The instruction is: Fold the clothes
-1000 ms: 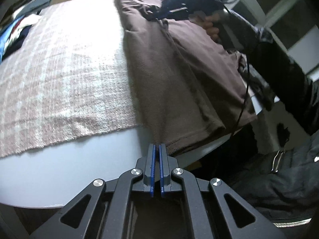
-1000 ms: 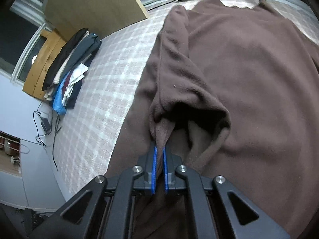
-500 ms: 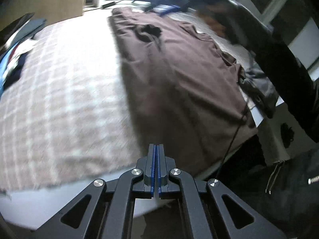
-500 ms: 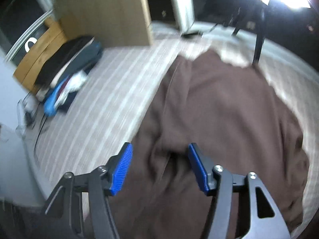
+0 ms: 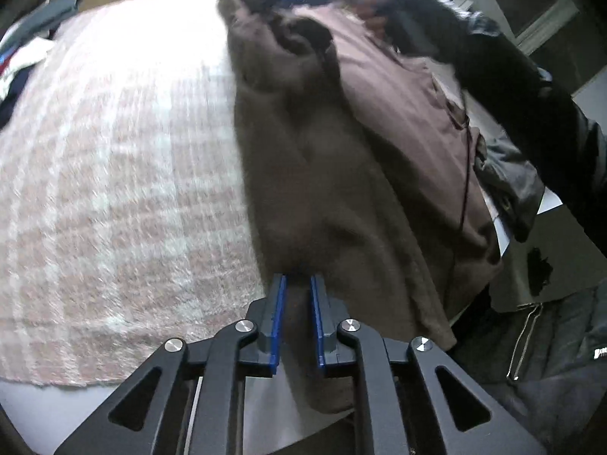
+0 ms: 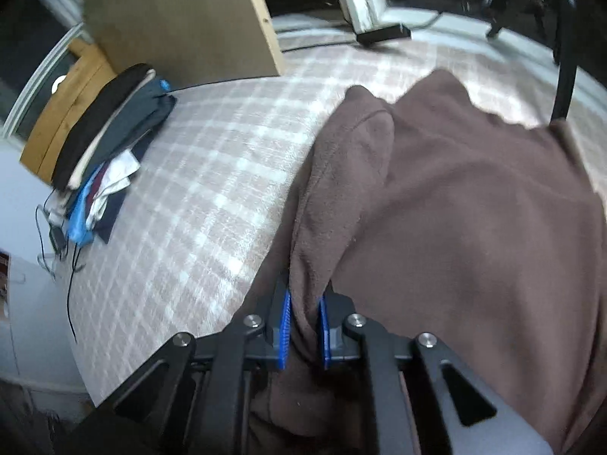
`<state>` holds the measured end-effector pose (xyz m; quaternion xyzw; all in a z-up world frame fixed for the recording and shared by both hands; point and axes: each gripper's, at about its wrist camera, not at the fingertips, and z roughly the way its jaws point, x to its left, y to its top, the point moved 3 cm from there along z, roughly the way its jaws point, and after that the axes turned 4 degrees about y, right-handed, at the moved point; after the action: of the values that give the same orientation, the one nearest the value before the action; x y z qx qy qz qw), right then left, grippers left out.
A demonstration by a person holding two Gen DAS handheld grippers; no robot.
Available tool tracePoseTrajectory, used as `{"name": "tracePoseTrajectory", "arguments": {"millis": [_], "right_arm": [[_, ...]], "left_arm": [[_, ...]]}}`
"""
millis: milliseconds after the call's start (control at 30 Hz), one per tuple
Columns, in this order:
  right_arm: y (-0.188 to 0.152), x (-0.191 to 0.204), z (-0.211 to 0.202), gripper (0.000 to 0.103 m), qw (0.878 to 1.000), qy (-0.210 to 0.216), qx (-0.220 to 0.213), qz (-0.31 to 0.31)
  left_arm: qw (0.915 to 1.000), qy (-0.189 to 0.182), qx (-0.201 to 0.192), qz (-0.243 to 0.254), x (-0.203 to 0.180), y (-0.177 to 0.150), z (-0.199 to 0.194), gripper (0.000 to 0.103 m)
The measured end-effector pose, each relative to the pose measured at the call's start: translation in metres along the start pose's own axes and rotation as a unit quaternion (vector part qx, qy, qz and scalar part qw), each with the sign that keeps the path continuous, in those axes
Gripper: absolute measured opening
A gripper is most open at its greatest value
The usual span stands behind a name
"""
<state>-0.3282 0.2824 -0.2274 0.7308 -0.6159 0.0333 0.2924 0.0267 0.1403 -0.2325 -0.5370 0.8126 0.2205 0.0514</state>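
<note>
Left gripper (image 5: pixel 297 313): black linkage tongs with blue pads, jaws opening, a fold of the brown fleece garment (image 5: pixel 341 174) lying between them at its near edge. We read the pads as parted just off the cloth, not pressing it.

Right gripper (image 6: pixel 305 328): same make, jaws closing on a bunched ridge of that garment (image 6: pixel 455 220), which fills the gap and touches both pads.

Garment: soft brown fleece, spread along one side of a pink-and-white checked woven cover (image 6: pixel 212 174) on a pale table (image 5: pixel 57 402), its near edge hanging over the table rim.

Risks, as we judge them: with the left jaws easing apart, the hem may slip free and drop off the edge, leaving the fold lopsided. The right tongs hold a thick bunch, so several layers may be dragged together and the fold may wrinkle.

Surroundings: a stack of folded dark, white and blue clothes (image 6: pixel 110 159) at the cover's far corner, well apart from the fleece; a light wooden panel (image 6: pixel 178 19) behind it; loose black cables (image 6: pixel 60 239) by the stack. The person's black-jacketed sleeve (image 5: pixel 504 87) reaches across the garment's far side. The open cover beside the fleece is unobstructed.
</note>
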Motion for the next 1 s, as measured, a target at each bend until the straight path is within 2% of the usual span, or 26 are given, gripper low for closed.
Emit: {"name": "tracePoseTrajectory", "arguments": {"millis": [133, 200, 300, 400, 500, 667, 700, 767, 800, 867, 900, 933, 1000], "right_arm": [[-0.001, -0.008, -0.026, 0.011, 0.999, 0.027, -0.020, 0.009], [-0.001, -0.009, -0.041, 0.010, 0.999, 0.037, -0.036, 0.006], [0.000, -0.010, -0.056, 0.010, 0.997, 0.053, -0.061, 0.002], [-0.001, -0.019, -0.032, 0.010, 0.997, 0.048, -0.051, 0.020], [-0.006, -0.024, 0.003, 0.010, 0.999, 0.021, -0.024, 0.025], [-0.005, -0.022, 0.006, 0.011, 1.000, 0.009, -0.022, 0.018], [-0.005, -0.021, 0.003, 0.011, 1.000, 0.001, -0.019, 0.016], [-0.003, -0.017, -0.008, 0.021, 0.999, -0.022, -0.015, 0.020], [-0.003, -0.016, -0.015, 0.021, 0.999, -0.029, -0.018, 0.024], [-0.008, -0.004, -0.045, 0.022, 0.998, -0.027, -0.047, 0.020], [-0.014, 0.004, -0.059, 0.022, 0.998, -0.021, -0.059, 0.015], [-0.023, 0.014, -0.070, 0.022, 0.998, -0.008, -0.061, 0.010], [-0.058, 0.034, -0.087, 0.022, 0.998, 0.035, -0.040, 0.015]], "left_arm": [[0.9996, -0.021, 0.001, 0.021, -0.013, 0.000, -0.003, 0.001], [0.9986, -0.045, -0.004, 0.026, -0.023, 0.001, -0.016, 0.001], [0.9983, -0.040, -0.028, 0.032, -0.032, 0.000, -0.049, 0.001], [0.9990, -0.030, -0.030, 0.013, -0.021, -0.002, -0.049, 0.001], [0.9995, -0.012, 0.007, -0.028, 0.002, -0.006, -0.022, 0.001], [0.9989, -0.021, 0.021, -0.036, 0.006, -0.024, -0.022, 0.000], [0.9989, -0.019, 0.022, -0.035, 0.005, -0.028, -0.024, 0.000], [0.9987, -0.006, 0.027, -0.042, 0.009, -0.032, -0.029, 0.000], [0.9987, 0.006, 0.025, -0.045, 0.010, -0.033, -0.032, 0.000], [0.9987, 0.024, 0.017, -0.042, 0.012, -0.033, -0.043, 0.000], [0.9988, 0.028, 0.010, -0.039, 0.013, -0.033, -0.048, 0.001], [0.9989, 0.031, 0.003, -0.036, 0.012, -0.031, -0.054, 0.007], [0.9991, 0.032, -0.009, -0.026, 0.009, -0.028, -0.060, 0.013]]}}
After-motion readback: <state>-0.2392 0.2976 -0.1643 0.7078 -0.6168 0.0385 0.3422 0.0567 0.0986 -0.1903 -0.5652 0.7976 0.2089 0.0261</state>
